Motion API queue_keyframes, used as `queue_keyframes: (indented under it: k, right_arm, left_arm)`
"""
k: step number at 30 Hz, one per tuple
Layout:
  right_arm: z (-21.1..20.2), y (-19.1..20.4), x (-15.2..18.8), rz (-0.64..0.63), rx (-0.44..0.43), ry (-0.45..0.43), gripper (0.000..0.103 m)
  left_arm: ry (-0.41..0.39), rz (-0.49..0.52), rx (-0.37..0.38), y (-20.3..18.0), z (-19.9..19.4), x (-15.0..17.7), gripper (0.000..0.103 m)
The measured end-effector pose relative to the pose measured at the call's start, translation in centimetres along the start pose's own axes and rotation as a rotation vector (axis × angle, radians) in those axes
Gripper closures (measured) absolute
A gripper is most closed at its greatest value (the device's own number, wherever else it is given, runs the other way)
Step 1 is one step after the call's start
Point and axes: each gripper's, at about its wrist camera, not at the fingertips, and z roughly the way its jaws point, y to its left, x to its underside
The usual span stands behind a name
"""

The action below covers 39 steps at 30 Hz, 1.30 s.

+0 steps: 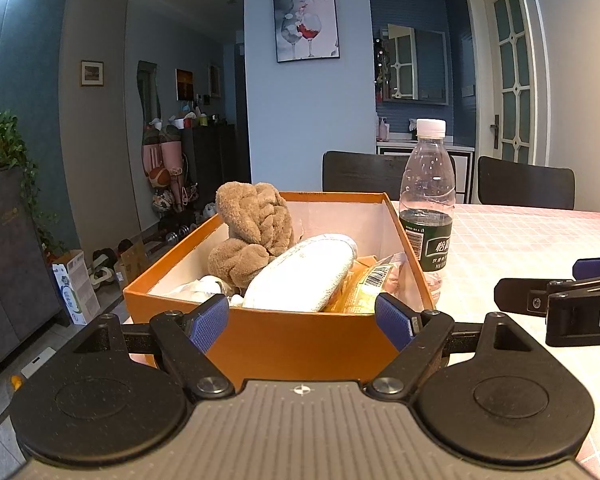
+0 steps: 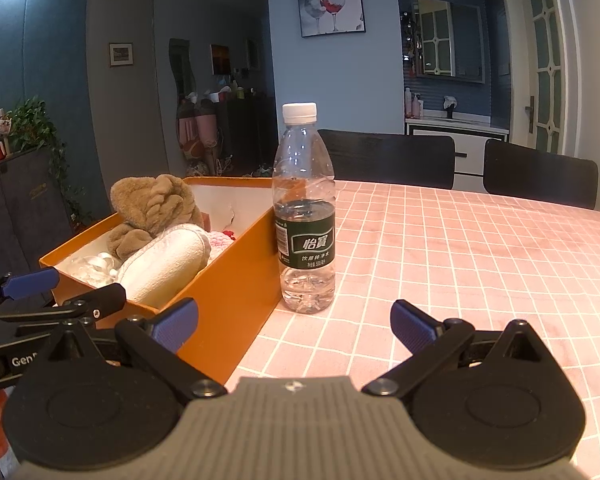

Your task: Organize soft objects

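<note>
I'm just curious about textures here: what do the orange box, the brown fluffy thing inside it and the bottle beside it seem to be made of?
Orange box: likely cardboard, matte, with thin walls and a white paper-like lining. Brown plush toy: soft fleecy fabric, judging by its fuzzy, ribbed pile. Water bottle: clear, glossy thin plastic, see-through, with a white cap and a dark green printed label.

Both grippers match — the left gripper (image 1: pixel 302 320) and right gripper (image 2: pixel 294 326) have ribbed grey bodies, black round-hubbed linkage arms with silver pivots, and textured blue fingertip pads (image 1: pixel 206 322).
</note>
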Motion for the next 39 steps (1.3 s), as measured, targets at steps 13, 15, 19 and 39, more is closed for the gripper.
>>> queue_keyframes:
  k: [13, 15, 19, 39]
  right_arm:
    - [0.13, 0.08, 0.22, -0.002, -0.003, 0.006, 0.003]
    - [0.13, 0.13, 0.27, -0.002, -0.004, 0.007, 0.003]
    - [0.13, 0.1, 0.29, -0.005, -0.006, 0.008, 0.003]
    - [-0.03, -0.03, 0.52, -0.001, -0.005, 0.01, 0.003]
  left_arm:
    - [0.007, -0.008, 0.005, 0.02, 0.09, 0.17, 0.006]
    - [0.007, -0.008, 0.005, 0.02, 0.11, 0.21, 0.006]
    - [0.009, -0.011, 0.004, 0.02, 0.09, 0.26, 0.006]
    - [0.005, -0.022, 0.01, -0.15, -0.2, 0.31, 0.006]
